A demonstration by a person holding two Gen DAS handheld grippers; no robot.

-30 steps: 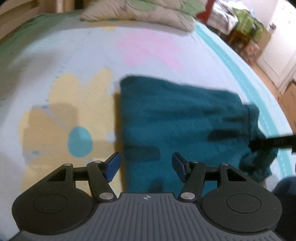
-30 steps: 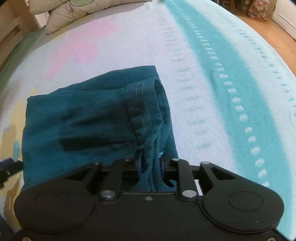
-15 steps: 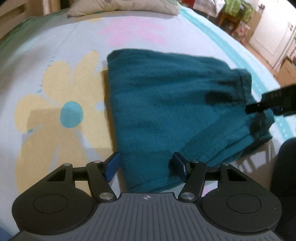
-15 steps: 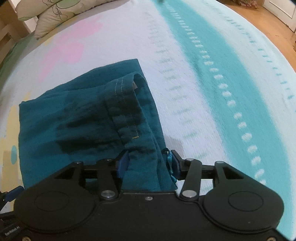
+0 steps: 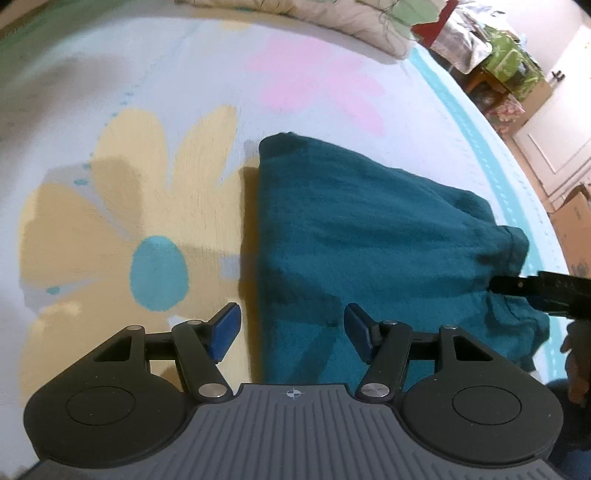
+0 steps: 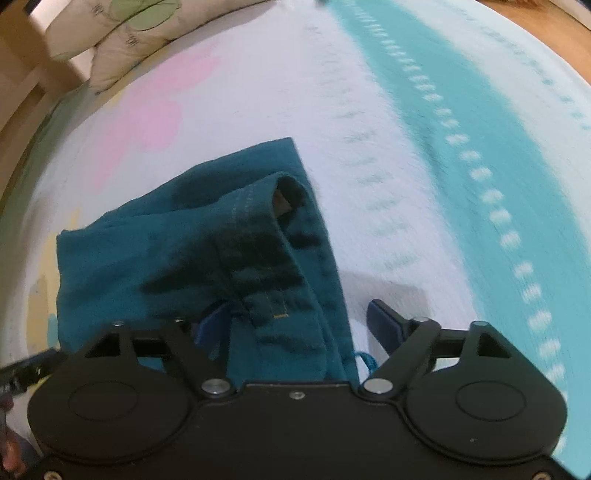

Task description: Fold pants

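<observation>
The teal pants [image 5: 369, 236] lie folded into a rough rectangle on the flowered bed sheet [image 5: 155, 96]. My left gripper [image 5: 291, 328] is open and empty, over the pants' near left corner. In the right wrist view the pants [image 6: 177, 236] show their waistband end with a blue drawstring. My right gripper [image 6: 295, 325] is open, its jaws wide on either side of the waistband edge, holding nothing. Its black tip shows at the right of the left wrist view [image 5: 535, 288].
Pillows [image 5: 332, 18] lie at the head of the bed. The bed's right edge has a turquoise stripe [image 6: 480, 129]. Beyond it are a wooden floor, boxes and clutter [image 5: 517, 74]. A wooden frame [image 6: 22, 74] is at the far left.
My right gripper has opened and let go of the waistband end, which now rests on the bed. My left gripper stayed open and lifted back a little from the pants.
</observation>
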